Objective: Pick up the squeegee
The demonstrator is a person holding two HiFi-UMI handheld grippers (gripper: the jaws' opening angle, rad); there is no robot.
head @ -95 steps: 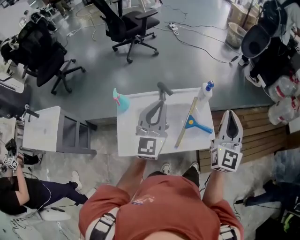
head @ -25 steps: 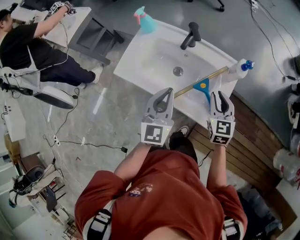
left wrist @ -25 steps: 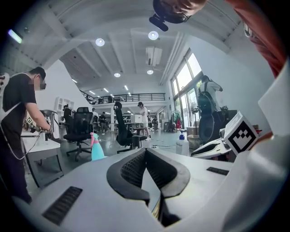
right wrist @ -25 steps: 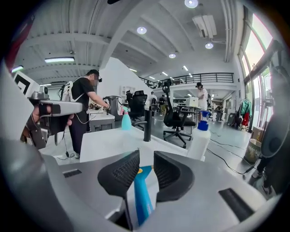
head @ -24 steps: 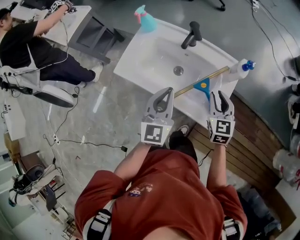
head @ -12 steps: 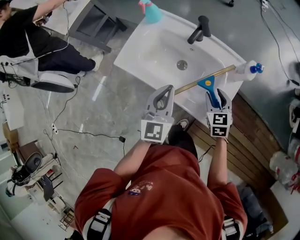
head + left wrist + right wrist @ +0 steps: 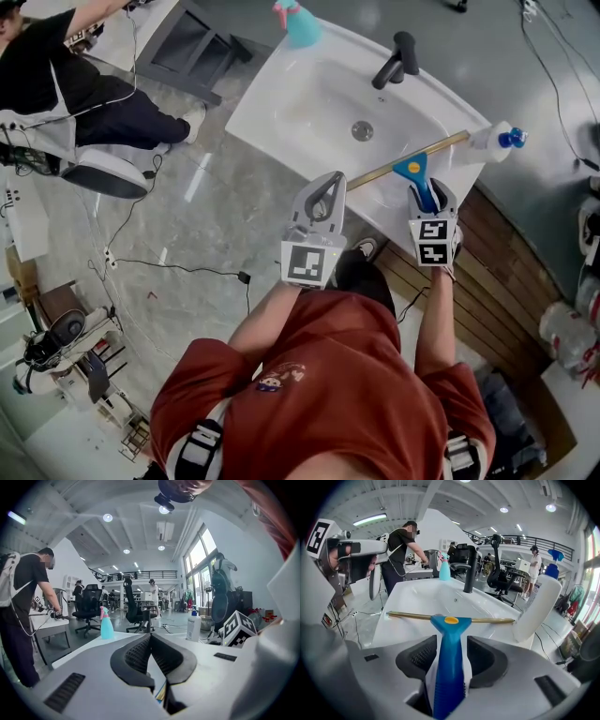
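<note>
The squeegee (image 7: 413, 171) has a blue handle and a long brass blade and lies on the near right rim of the white sink (image 7: 291, 94). My right gripper (image 7: 429, 190) is lowered over its handle. In the right gripper view the squeegee (image 7: 449, 658) runs between the jaws of the right gripper (image 7: 451, 641), which are opening, with a gap on each side of the handle. My left gripper (image 7: 327, 183) hangs at the sink's front edge, shut and empty. In the left gripper view the left gripper (image 7: 150, 637) has its tips touching.
A black faucet (image 7: 394, 61) stands at the back of the sink. A teal spray bottle (image 7: 298, 19) is on the far left corner, and a white pump bottle (image 7: 492, 141) at the blade's right end. A seated person (image 7: 56, 66) is far left. Wooden boards (image 7: 506, 272) lie to the right.
My right gripper has dropped forward over the squeegee's blue handle and its jaws have spread around it. The left gripper has sunk slightly near the sink's front edge.
</note>
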